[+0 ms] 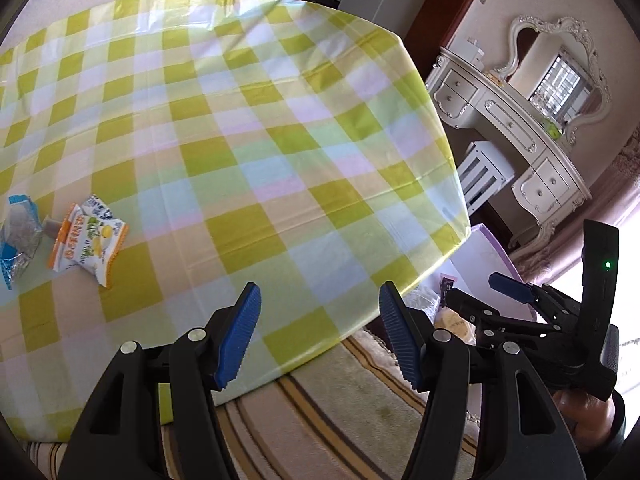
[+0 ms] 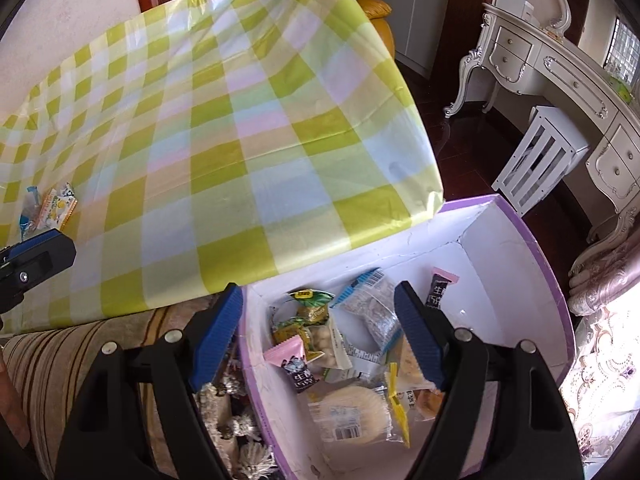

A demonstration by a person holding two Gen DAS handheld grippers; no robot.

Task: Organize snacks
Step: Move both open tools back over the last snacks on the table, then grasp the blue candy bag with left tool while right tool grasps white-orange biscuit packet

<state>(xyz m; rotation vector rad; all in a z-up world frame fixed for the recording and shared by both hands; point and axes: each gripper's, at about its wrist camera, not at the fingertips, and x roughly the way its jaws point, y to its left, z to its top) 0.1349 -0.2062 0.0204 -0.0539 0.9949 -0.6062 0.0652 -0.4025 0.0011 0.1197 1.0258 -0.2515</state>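
Left gripper (image 1: 320,336) and right gripper (image 2: 320,344) both gape, holding nothing

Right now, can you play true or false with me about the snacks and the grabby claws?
1. Two snack packets lie on the checkered tablecloth: an orange-edged packet and a blue-edged packet. True.
2. The purple box is empty. False: it holds many wrapped snacks, including a round cake.
3. The right gripper is open above the box. True.
4. The left gripper is squeezing a packet. False: its jaws are open with nothing between them.
5. The box sits on the table. False: it is below the table's edge.
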